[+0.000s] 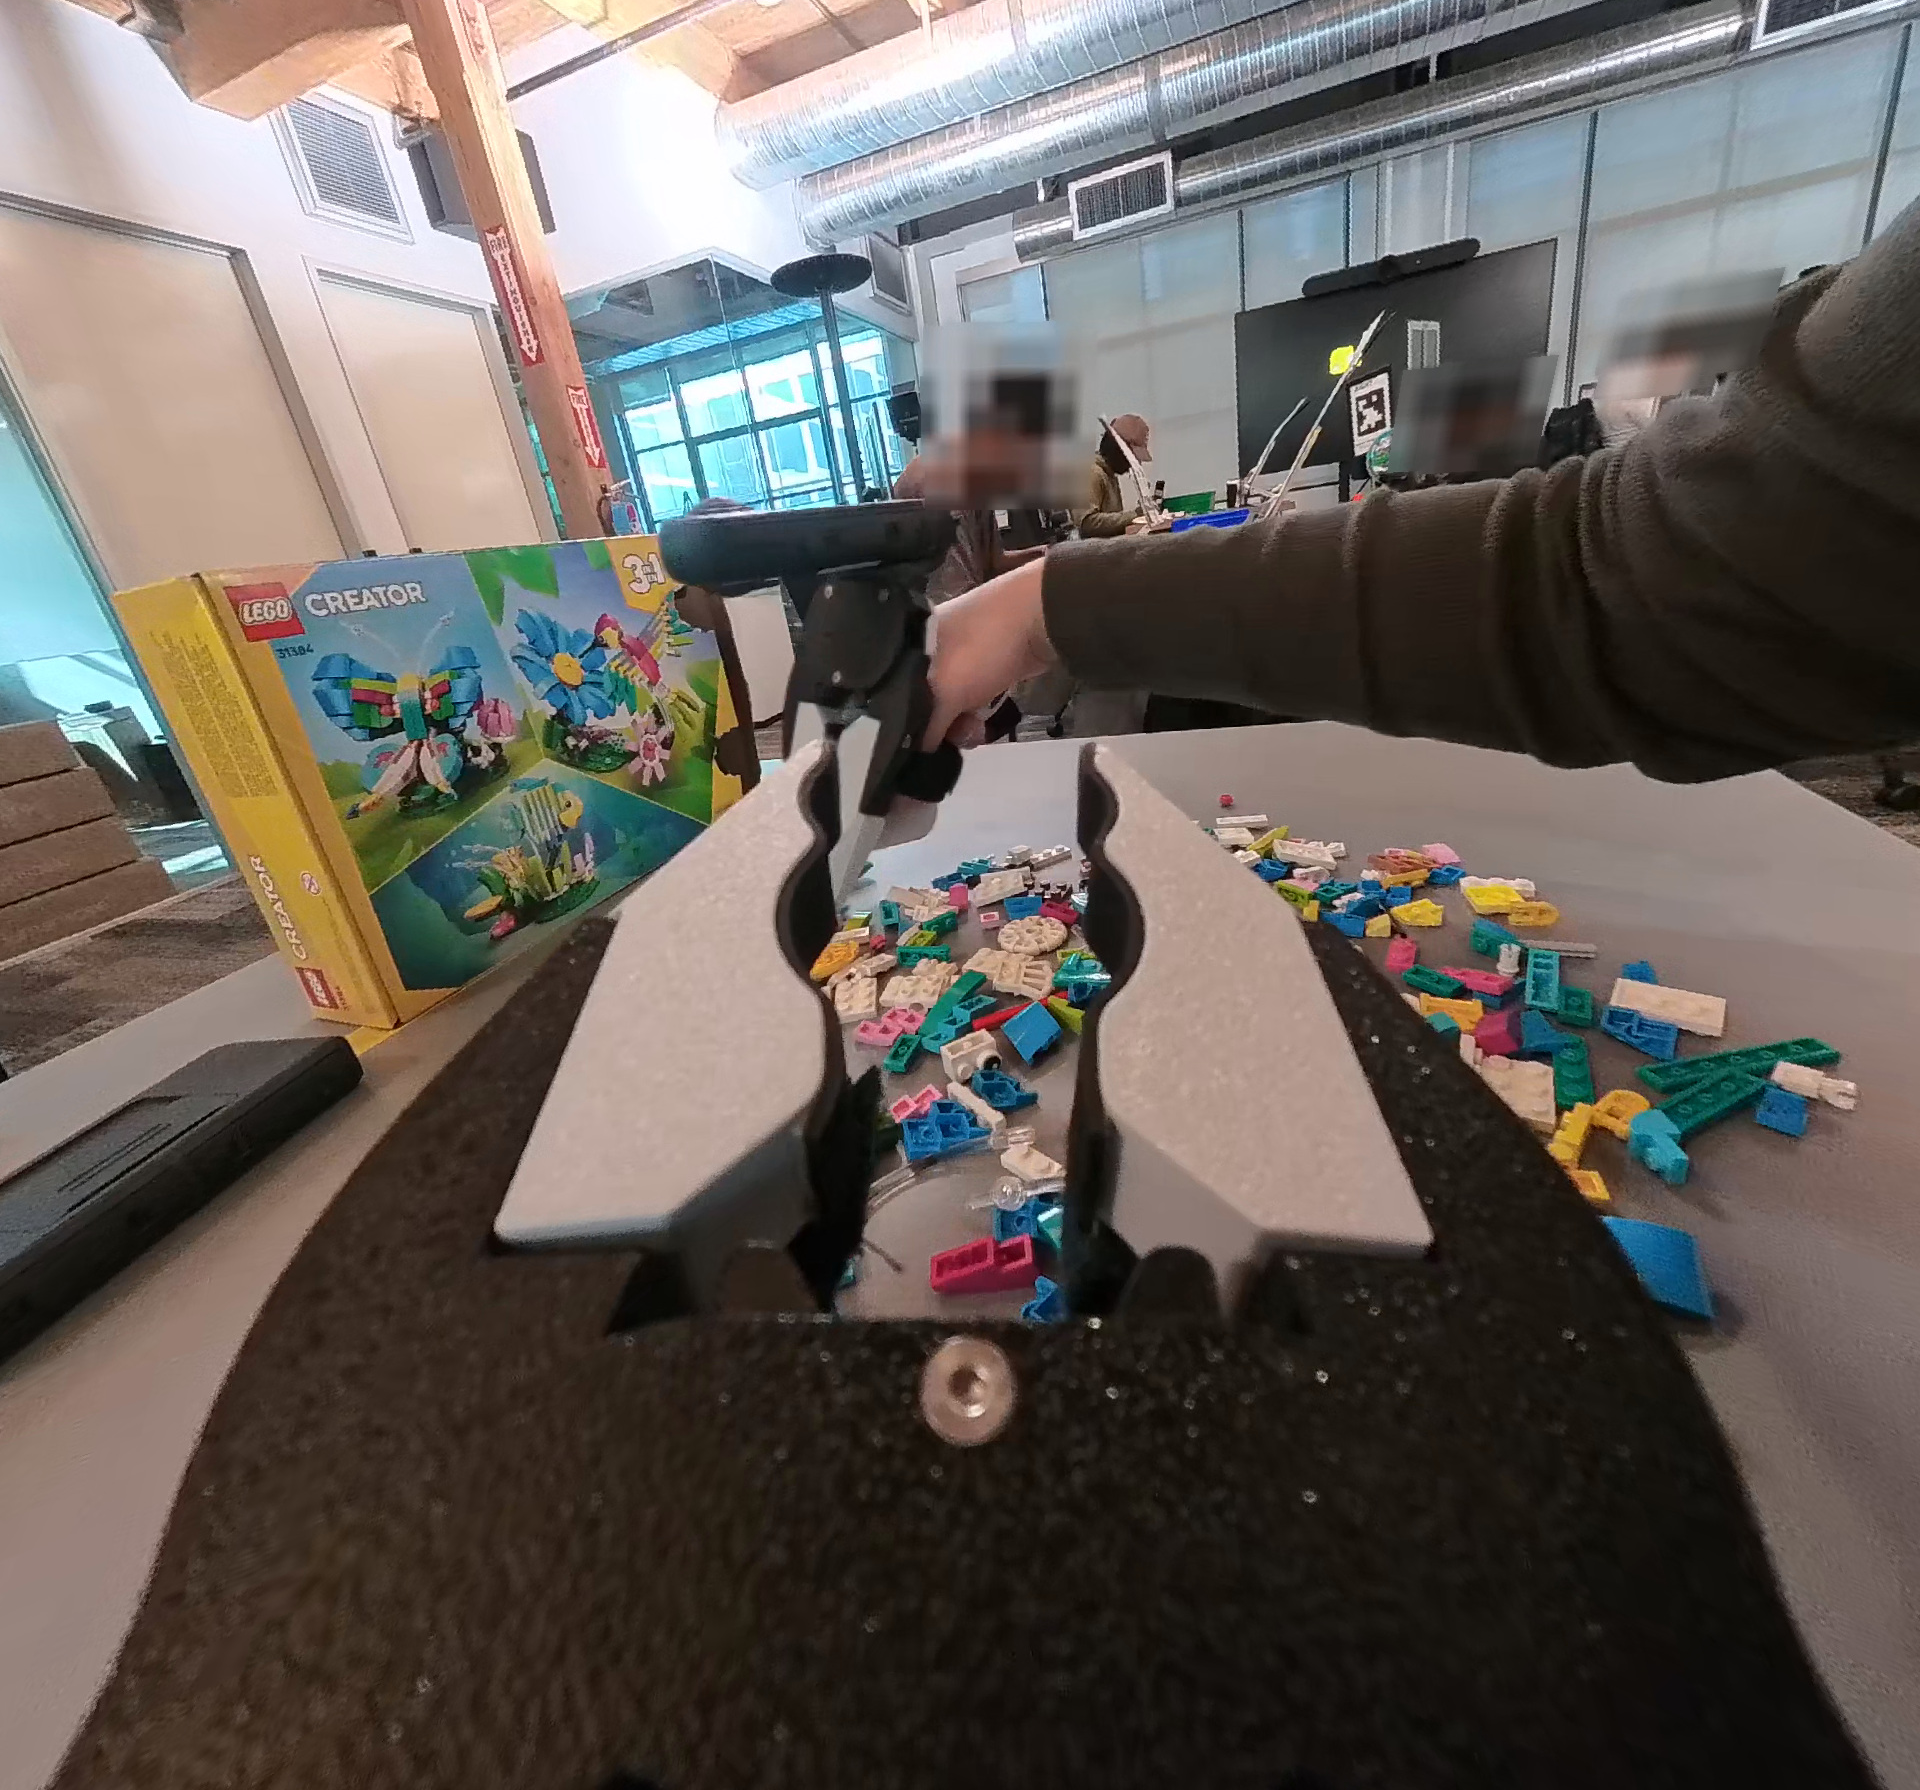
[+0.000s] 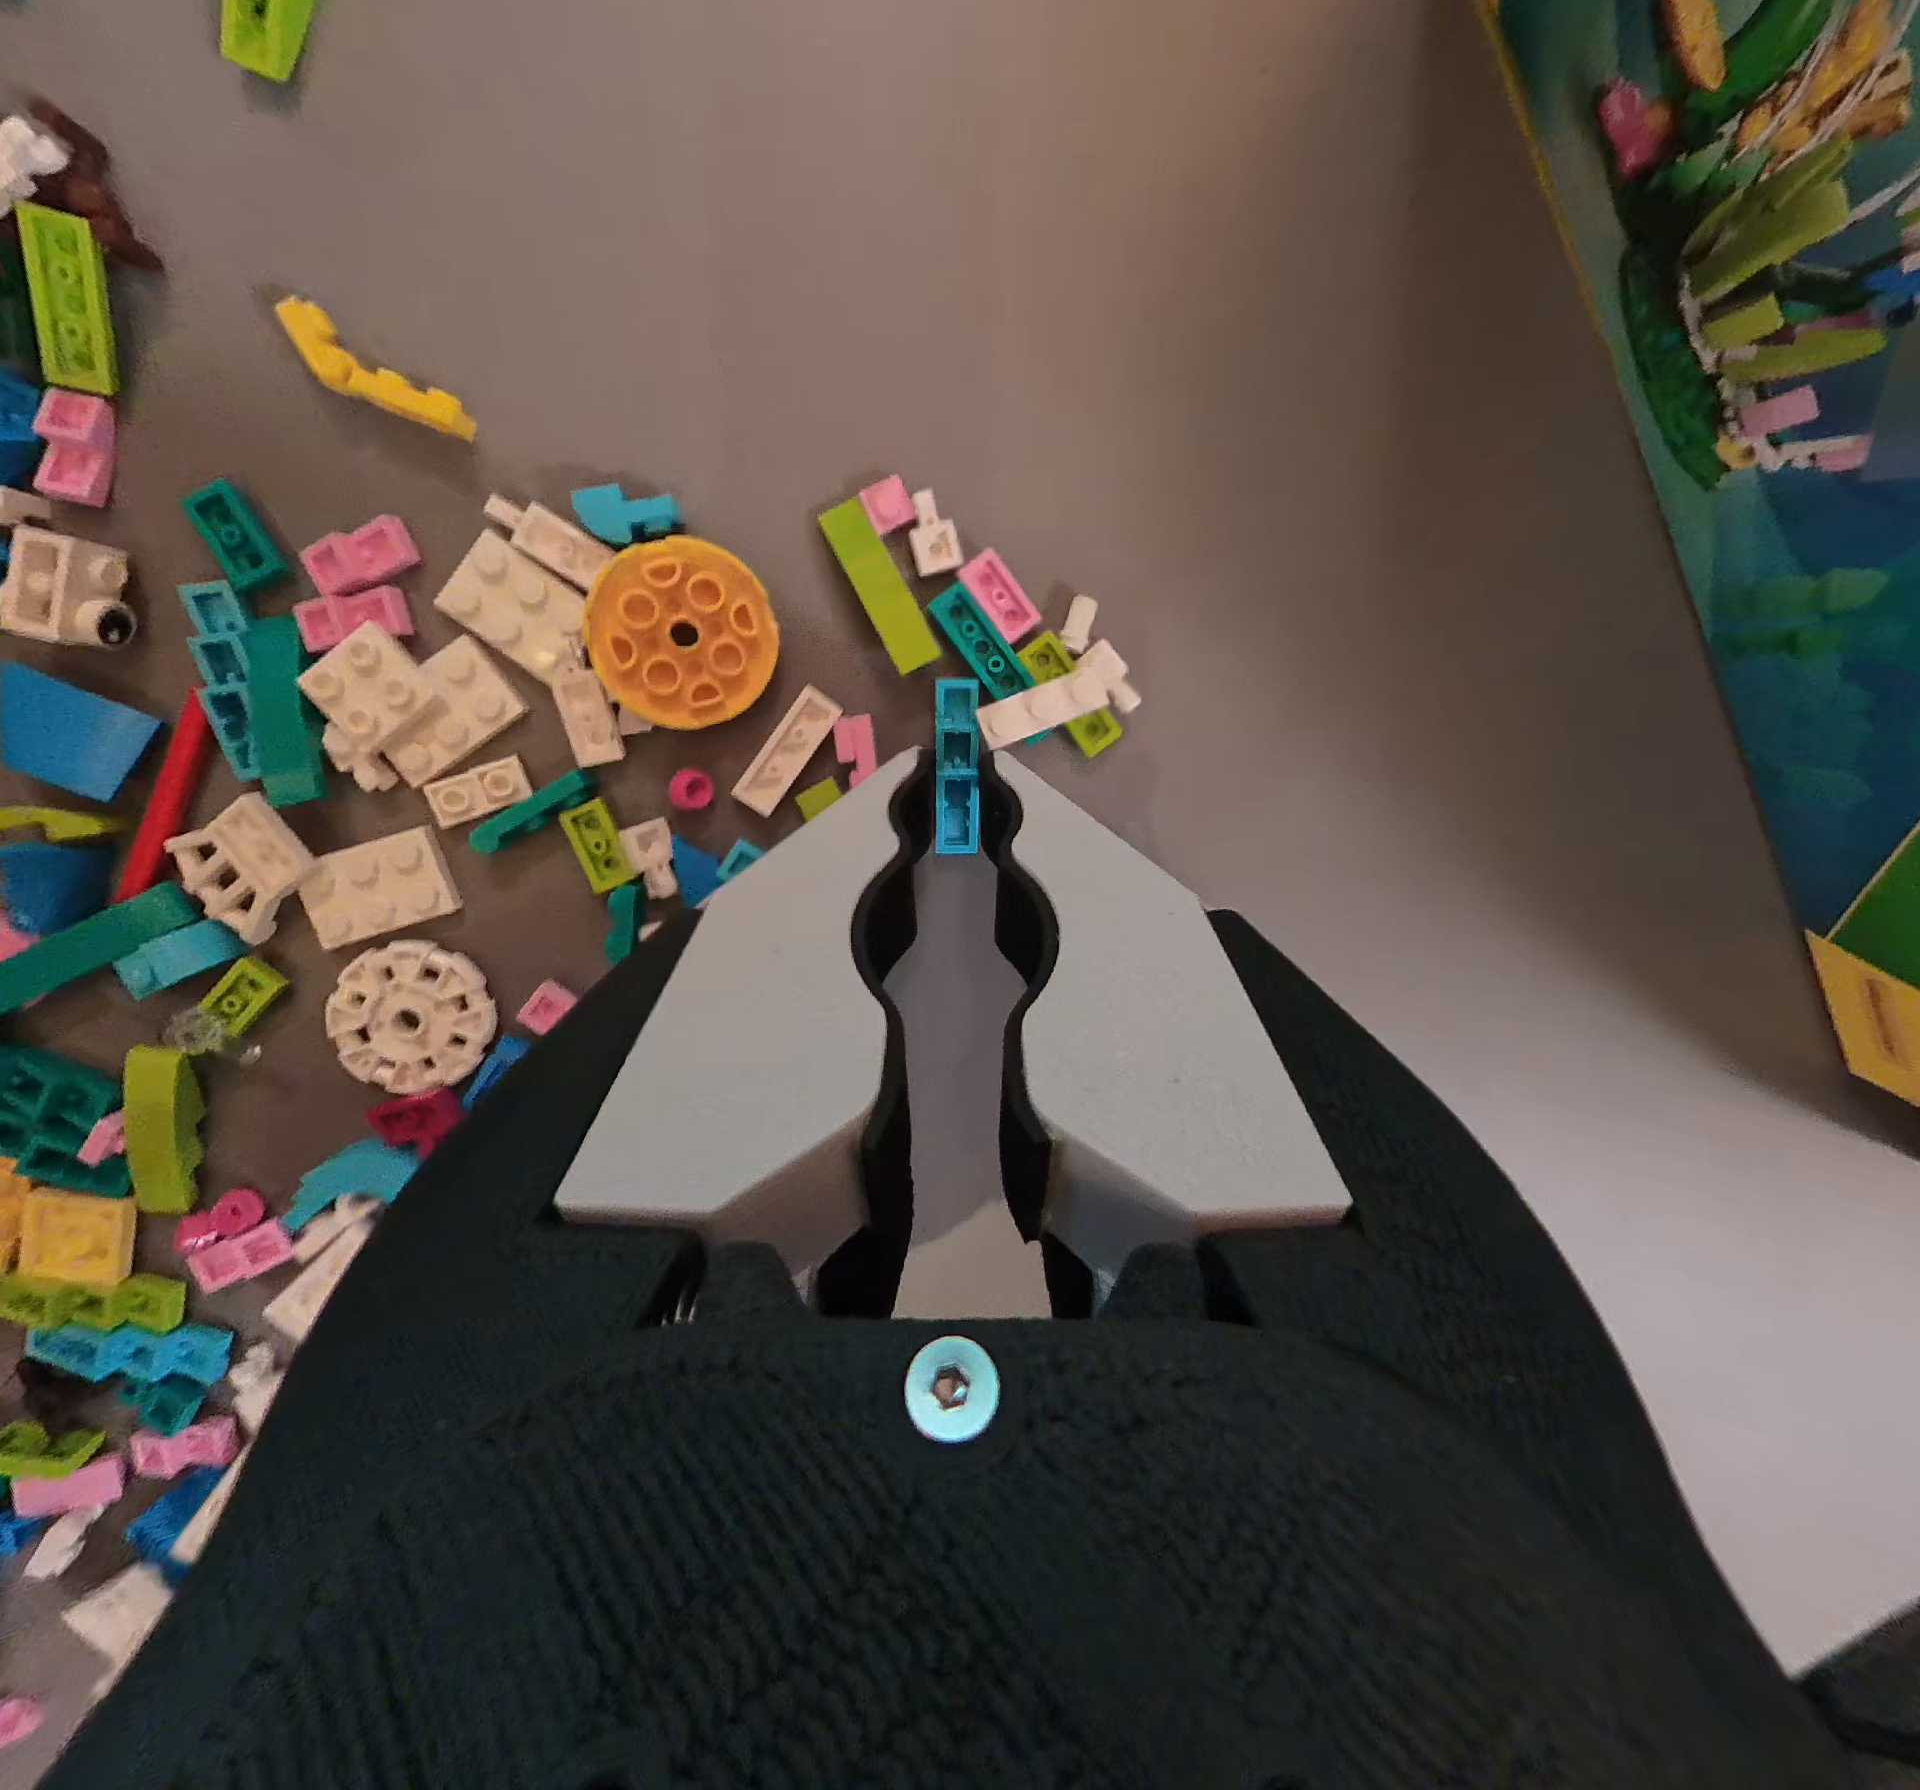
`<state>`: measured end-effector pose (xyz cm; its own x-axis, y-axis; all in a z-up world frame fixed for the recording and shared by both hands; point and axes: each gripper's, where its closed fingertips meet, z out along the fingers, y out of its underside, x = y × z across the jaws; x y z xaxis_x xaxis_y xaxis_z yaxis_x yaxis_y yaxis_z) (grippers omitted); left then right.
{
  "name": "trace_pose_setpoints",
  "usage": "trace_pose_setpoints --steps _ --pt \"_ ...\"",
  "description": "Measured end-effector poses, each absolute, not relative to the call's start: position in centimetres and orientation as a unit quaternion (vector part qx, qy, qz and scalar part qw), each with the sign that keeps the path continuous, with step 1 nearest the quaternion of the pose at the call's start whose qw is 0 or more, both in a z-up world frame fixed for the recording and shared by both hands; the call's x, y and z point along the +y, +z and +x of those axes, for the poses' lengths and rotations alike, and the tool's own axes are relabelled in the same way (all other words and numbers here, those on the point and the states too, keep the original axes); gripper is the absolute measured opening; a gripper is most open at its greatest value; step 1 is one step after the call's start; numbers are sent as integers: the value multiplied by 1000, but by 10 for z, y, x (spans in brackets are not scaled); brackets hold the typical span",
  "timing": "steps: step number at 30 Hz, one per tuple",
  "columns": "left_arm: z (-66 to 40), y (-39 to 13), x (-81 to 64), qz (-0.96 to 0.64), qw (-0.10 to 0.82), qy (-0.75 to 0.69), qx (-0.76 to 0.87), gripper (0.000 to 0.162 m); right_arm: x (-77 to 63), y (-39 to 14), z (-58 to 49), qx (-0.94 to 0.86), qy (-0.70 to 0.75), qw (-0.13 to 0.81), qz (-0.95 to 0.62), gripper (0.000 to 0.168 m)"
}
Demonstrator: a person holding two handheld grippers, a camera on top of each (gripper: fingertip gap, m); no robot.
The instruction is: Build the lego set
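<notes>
The right gripper (image 2: 954,764) is pinching a light-blue brick (image 2: 956,772) between its narrow fingers above the desk (image 2: 1195,306). The left gripper (image 1: 956,784) is hovering with fingers wide over the loose bricks (image 1: 997,971).

Left gripper (image 1: 954,774) with pale grey wedge fingers (image 1: 696,1002), wavy black inner pads, speckled black body, silver screw (image 1: 966,1395), right gripper (image 2: 954,764) alike with bluish washer screw (image 2: 951,1388), dark olive sleeve (image 1: 1455,597)

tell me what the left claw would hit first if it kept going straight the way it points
Probably the loose lego pieces on the grey table: the open left claw angles down over them. The right claw stands beyond, though depth is unclear.
</notes>
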<state>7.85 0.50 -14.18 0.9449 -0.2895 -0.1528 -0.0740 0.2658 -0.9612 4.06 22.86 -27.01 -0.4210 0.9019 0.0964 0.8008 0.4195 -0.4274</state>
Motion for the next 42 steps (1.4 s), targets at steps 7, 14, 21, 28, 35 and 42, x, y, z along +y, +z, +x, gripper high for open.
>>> trace_pose_setpoints --steps 7,14,21,28,35,42 --pt "78 -142 5 -602 781 -71 150 42 230 -266 25 -810 158 176 -537 13" --pt "79 -142 5 -603 780 -74 149 43 206 -256 43 -803 229 150 -529 21" --pt "79 -142 5 -601 781 -79 148 42 187 -261 46 -816 255 131 -502 39" --pt "79 -142 5 -603 780 -78 149 42 203 -267 33 -812 210 183 -512 22" --pt "78 -143 6 -604 779 -78 148 42 213 -243 33 -787 221 250 -519 22" --pt "78 -142 6 -604 780 -79 146 42 223 -240 72 -776 186 253 -547 24"
